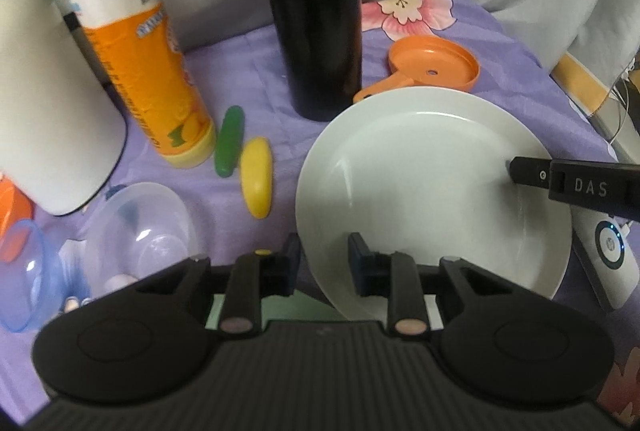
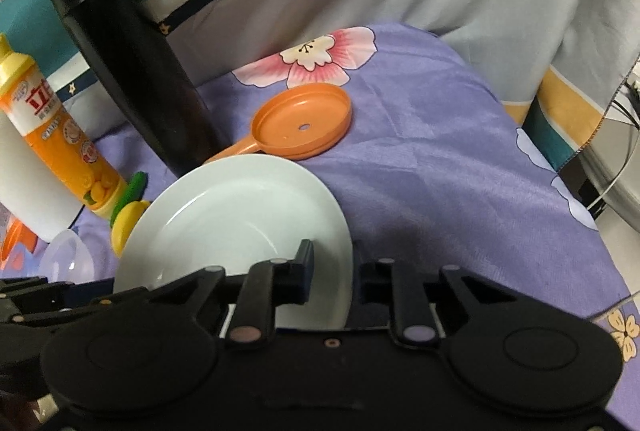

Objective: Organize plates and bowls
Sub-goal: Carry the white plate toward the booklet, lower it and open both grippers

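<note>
Empty white plate (image 1: 420,167) lower right of frame, pinched at opposite rims by left gripper (image 1: 325,259) and right gripper (image 2: 332,271), jaws nearly closed.

A big white plate (image 1: 420,175) sits on a purple cloth (image 1: 248,79) with pink flowers. The left claw (image 1: 324,255) has the plate's near rim between its two black fingers (image 1: 362,251), one under the rim and one on top, pinched tight on it. The right claw's finger (image 1: 532,171) reaches in from the right and touches the plate's far side. Behind the plate lie an orange toy pan (image 1: 434,67) and a tall black bottle (image 1: 316,11). To the left stand an orange bottle (image 1: 132,43), a green toy (image 1: 229,141), a yellow toy (image 1: 258,177) and a clear bowl (image 1: 140,227).
</note>
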The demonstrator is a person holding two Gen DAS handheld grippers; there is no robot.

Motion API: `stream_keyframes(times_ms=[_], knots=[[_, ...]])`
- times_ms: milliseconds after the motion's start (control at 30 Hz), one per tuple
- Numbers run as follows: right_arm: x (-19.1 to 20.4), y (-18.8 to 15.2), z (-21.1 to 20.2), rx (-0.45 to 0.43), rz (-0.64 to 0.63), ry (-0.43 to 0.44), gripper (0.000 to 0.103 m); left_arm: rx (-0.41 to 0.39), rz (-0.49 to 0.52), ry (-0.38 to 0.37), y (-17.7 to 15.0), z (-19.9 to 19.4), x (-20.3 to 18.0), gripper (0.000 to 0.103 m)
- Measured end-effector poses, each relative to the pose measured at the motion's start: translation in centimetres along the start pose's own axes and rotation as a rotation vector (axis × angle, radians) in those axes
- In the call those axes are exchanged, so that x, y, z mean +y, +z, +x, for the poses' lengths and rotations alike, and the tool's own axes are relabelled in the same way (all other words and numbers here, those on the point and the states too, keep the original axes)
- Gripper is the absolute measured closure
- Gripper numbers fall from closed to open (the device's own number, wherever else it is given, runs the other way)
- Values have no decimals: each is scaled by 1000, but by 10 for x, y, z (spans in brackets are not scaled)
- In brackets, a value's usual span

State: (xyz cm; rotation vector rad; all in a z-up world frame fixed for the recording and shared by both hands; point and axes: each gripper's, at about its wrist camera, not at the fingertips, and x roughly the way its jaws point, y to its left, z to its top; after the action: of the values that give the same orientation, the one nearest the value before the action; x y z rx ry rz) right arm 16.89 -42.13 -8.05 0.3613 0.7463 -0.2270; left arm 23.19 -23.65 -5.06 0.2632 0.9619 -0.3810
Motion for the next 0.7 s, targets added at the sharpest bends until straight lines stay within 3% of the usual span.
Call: stream_keyframes(times_ms=[300, 700], knots=[[16, -7, -41, -8, 15, 41, 83, -4, -50, 7, -14, -43, 18, 78], [92, -64, -99, 54, -60, 125, 83, 6, -146, 71, -95, -122, 84, 77]])
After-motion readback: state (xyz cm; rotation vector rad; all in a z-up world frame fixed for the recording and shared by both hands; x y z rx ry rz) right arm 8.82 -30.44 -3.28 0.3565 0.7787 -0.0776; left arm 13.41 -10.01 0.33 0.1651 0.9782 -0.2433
